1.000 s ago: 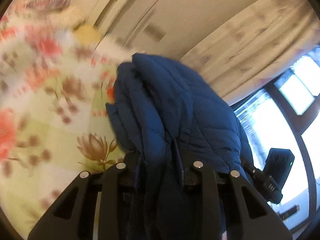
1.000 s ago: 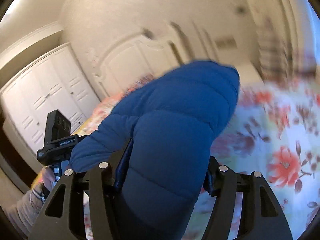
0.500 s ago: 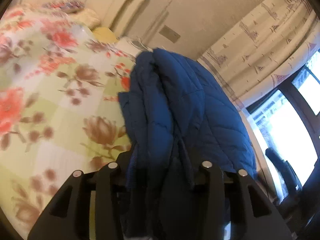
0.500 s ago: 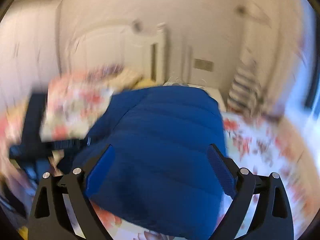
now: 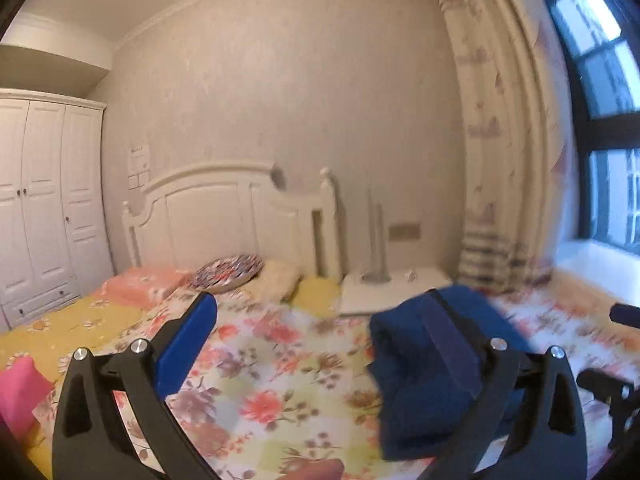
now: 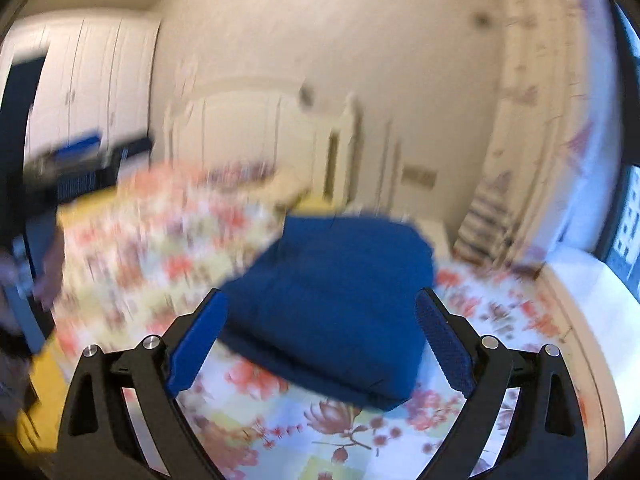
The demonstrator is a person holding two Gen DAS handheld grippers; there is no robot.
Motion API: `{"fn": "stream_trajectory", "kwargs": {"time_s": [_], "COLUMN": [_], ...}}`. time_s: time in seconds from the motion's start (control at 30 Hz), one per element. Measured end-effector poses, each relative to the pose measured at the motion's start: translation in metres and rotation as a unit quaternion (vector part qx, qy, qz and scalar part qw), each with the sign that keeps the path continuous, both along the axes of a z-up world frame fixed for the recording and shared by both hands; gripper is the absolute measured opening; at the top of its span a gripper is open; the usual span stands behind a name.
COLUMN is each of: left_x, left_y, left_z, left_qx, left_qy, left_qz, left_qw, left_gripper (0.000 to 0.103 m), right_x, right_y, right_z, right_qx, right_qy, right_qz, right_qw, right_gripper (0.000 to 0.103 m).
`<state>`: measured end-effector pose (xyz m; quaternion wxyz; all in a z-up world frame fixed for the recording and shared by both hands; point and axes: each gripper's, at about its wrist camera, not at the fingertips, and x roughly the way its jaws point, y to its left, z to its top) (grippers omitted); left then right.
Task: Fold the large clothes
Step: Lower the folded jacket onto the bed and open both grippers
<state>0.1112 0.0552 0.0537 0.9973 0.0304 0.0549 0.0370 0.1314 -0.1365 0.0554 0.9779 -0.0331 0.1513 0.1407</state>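
right gripper (image 6: pixel 320 340): spread wide, pinching nothing | dead ahead, between and just past the pads: folded blue jacket (image 6: pixel 340 300) flat on floral bedspread (image 6: pixel 280 432) | left gripper (image 5: pixel 332 340): spread too, empty | jacket (image 5: pixel 432 368) off to its right side, partly behind right finger | nearer by judgement: right | long axis: blurred, cannot tell

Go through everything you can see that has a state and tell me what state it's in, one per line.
Blue padded jacket: folded into a bundle, lying on the floral bedspread, held by nothing.
Left hand-held gripper: open, empty.
Right hand-held gripper: open, empty, jacket just beyond its fingers.
Wardrobe: doors shut.
Curtain: drawn aside, window uncovered.
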Motion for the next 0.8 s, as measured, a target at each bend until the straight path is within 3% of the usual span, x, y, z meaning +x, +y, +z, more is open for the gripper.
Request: {"fn": "stream_trajectory", "kwargs": {"time_s": [0.1, 0.2, 0.33, 0.5, 0.8], "left_x": [-0.026, -0.040, -0.039, -0.027, -0.021], "left_y": [-0.009, -0.021, -0.042, -0.065, -0.070], "left_z": [0.010, 0.003, -0.025, -0.057, -0.073], "left_qx": [-0.030, -0.038, -0.016, 0.020, 0.017], "left_qy": [-0.021, -0.008, 0.035, 0.086, 0.112], "left_qz": [-0.021, -0.019, -0.031, -0.054, -0.058], "left_qw": [0.9991, 0.9991, 0.9988, 0.9947, 0.9919], "left_gripper": [0.101, 0.101, 0.101, 0.101, 0.101], "right_x": [-0.028, -0.049, -0.050, -0.026, -0.023], "right_y": [-0.009, -0.008, -0.010, -0.026, -0.028], "right_z": [0.020, 0.018, 0.003, -0.019, -0.028], "right_qx": [0.008, -0.005, -0.009, 0.023, 0.024], "right_qy": [-0.034, -0.046, -0.028, 0.039, 0.055], "right_qz": [-0.026, -0.043, -0.066, -0.081, -0.083], "right_qw": [0.999, 0.998, 0.997, 0.996, 0.995], "right_gripper": [0.097, 0.098, 0.098, 0.098, 0.098]}}
